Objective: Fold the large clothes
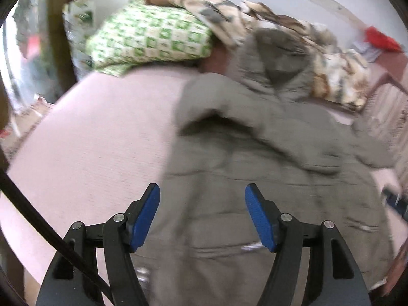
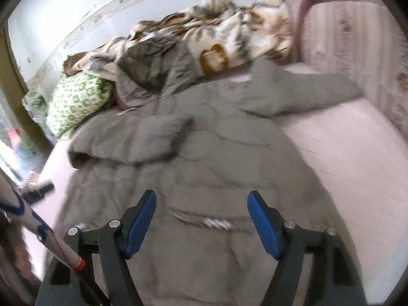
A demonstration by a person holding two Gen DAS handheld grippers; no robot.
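A big grey padded coat [image 2: 204,158] lay spread out on a pink bed [image 2: 344,178]. Its hood [image 2: 155,68] pointed to the far side, up against a pile of bedding. One sleeve [image 2: 127,140] was folded across the front of the coat on the left. The other sleeve [image 2: 306,94] stretched out to the right over the pink sheet. A zip pocket [image 2: 214,221] showed on the near part of the coat.

The left gripper [image 1: 202,216] hung over the near left part of the coat with its blue pads [image 1: 145,219] wide apart and nothing between them. The right gripper [image 2: 201,219] hung over the near middle of the coat, above the pocket. Its blue pads were wide apart too and held nothing.

Far behind the hood sat a green and white checked pillow [image 2: 76,102] on the left. A fluffy blanket with brown flowers [image 2: 229,38] was heaped along the white wall [image 2: 63,12]. A striped cushion [image 2: 357,51] stood at the far right.
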